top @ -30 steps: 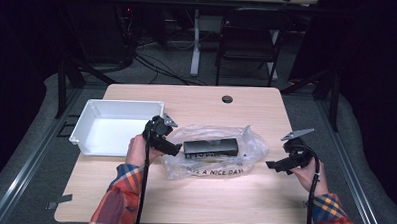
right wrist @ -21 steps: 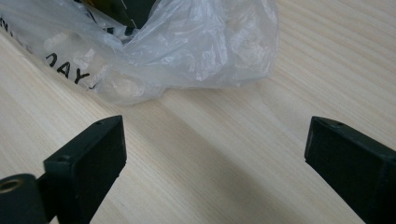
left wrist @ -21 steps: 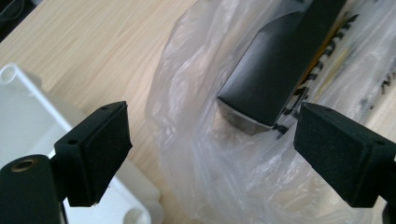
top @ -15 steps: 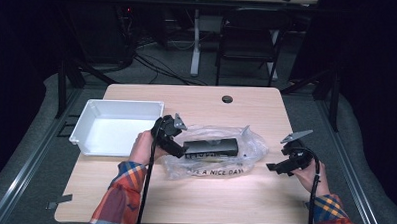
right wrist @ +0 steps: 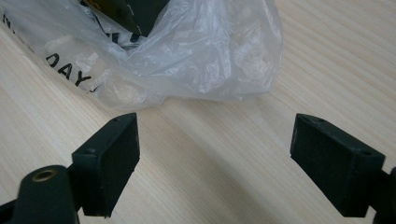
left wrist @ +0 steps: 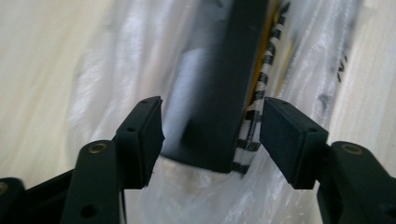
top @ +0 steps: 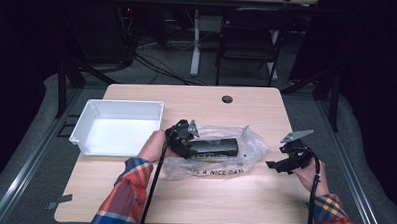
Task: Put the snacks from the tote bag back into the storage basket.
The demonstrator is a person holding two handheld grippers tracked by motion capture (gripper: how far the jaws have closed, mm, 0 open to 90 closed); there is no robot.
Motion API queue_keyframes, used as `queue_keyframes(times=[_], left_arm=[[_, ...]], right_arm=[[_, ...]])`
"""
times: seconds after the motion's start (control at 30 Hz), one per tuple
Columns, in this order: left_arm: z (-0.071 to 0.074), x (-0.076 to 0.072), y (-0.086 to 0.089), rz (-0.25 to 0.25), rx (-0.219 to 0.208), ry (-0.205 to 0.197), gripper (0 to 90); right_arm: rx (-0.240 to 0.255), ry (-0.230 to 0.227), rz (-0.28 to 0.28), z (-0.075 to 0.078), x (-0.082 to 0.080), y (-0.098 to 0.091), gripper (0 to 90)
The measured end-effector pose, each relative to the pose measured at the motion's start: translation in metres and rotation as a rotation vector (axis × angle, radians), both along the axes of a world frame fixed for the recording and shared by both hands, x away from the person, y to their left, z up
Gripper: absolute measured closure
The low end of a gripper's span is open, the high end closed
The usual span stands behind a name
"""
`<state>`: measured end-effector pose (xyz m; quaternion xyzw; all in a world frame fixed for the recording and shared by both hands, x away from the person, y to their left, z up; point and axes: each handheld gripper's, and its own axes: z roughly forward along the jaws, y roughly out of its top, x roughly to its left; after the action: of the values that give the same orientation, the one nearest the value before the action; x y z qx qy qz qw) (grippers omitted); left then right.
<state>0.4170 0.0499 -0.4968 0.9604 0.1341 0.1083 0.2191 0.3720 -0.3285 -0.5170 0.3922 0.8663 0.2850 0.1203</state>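
Observation:
A long black box [top: 215, 146] lies inside a clear plastic bag [top: 248, 144] printed with black letters, at the table's middle. My left gripper [top: 187, 149] is at the box's left end. In the left gripper view the box [left wrist: 210, 93] stands between the jaws of this gripper [left wrist: 210, 135], wrapped in the bag [left wrist: 116, 70]. The jaws have just been closing; one pad is at the box's edge and the other stands a little apart. My right gripper [top: 272, 165] rests right of the bag, open [right wrist: 215, 158], jaws just closing slightly with nothing between them, the bag [right wrist: 210, 51] ahead.
A white tray [top: 116, 105] sits at the table's left, close behind the left hand. A small round hole [top: 227, 99] is near the table's far edge. Bare wood lies in front of the bag. A chair [top: 249, 38] stands beyond the table.
My left gripper has moved right, up to the box's left end, and its jaws have narrowed around it. The right hand has stayed in place.

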Motion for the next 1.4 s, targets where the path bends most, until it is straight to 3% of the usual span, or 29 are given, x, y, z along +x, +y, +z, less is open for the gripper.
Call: queue_keyframes(times=[0.13, 0.43, 0.53, 0.63, 0.73, 0.9, 1.1, 1.2, 1.33, 1.4], left_arm=[[-0.006, 0.005, -0.009, -0.020, 0.039, 0.009, 43.0], [-0.008, 0.017, -0.013, -0.053, 0.081, 0.026, 42.5], [-0.008, 0.019, -0.012, -0.060, 0.070, 0.033, 42.6], [-0.006, 0.022, -0.009, -0.051, 0.033, 0.050, 42.6], [-0.006, 0.023, -0.008, -0.054, 0.052, 0.043, 42.5], [-0.007, 0.028, -0.008, -0.060, 0.074, 0.066, 41.9], [-0.007, 0.029, -0.006, -0.062, 0.066, 0.073, 41.5], [-0.008, 0.030, -0.005, -0.050, 0.086, 0.064, 38.0], [-0.009, 0.031, 0.000, -0.035, 0.048, 0.077, 37.8], [-0.010, 0.030, 0.001, -0.041, 0.064, 0.086, 37.5]], right_arm=[[0.003, 0.009, -0.003, -0.001, 0.000, -0.001, 15.1], [-0.004, 0.016, 0.005, -0.002, 0.001, 0.000, 15.0], [-0.003, 0.017, 0.004, -0.002, 0.001, 0.000, 15.0], [-0.002, 0.016, 0.005, -0.002, 0.001, -0.001, 15.0], [-0.005, 0.016, 0.005, -0.002, 0.001, 0.000, 15.1], [-0.017, 0.023, 0.004, -0.004, 0.001, 0.002, 16.4], [-0.016, 0.023, 0.003, -0.004, 0.001, 0.002, 16.4], [-0.015, 0.020, 0.003, -0.004, 0.001, 0.002, 16.4], [-0.017, 0.021, 0.002, -0.004, 0.001, 0.002, 16.4], [-0.016, 0.023, 0.003, -0.004, 0.001, 0.002, 16.4]])
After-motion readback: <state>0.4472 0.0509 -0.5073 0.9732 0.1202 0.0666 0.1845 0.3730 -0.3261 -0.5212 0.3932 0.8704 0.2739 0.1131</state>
